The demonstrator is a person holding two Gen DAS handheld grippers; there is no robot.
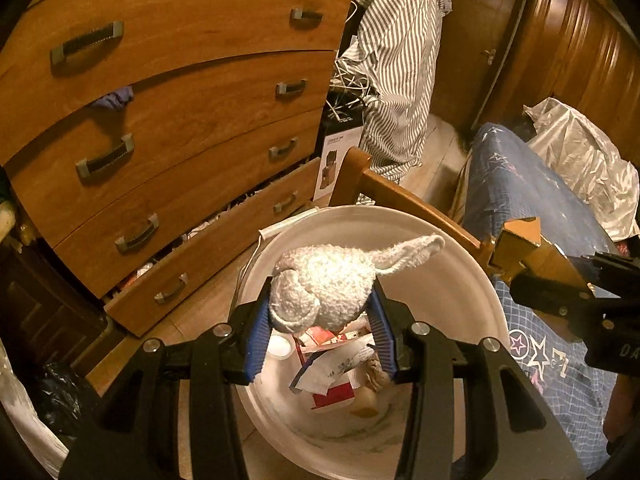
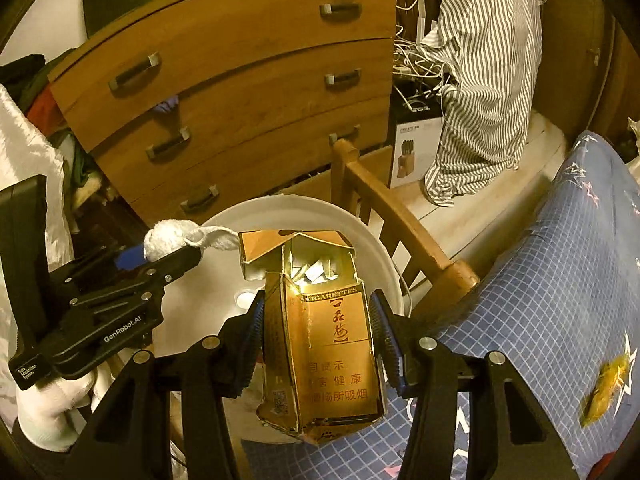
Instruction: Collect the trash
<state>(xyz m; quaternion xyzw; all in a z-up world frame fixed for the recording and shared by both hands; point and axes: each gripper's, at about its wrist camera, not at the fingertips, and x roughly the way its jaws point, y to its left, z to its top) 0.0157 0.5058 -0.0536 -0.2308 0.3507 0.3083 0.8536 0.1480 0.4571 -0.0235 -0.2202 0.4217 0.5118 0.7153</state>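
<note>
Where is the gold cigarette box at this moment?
The gold cigarette box is clamped in the right hand-held gripper, lid open, at the white bucket's near rim, beside the blue bedsheet; the left wrist view shows it at right.

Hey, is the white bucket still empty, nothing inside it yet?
No. In the left wrist view the white bucket already holds paper scraps and packaging at its bottom, below the balled white cloth the left gripper grips.
</note>
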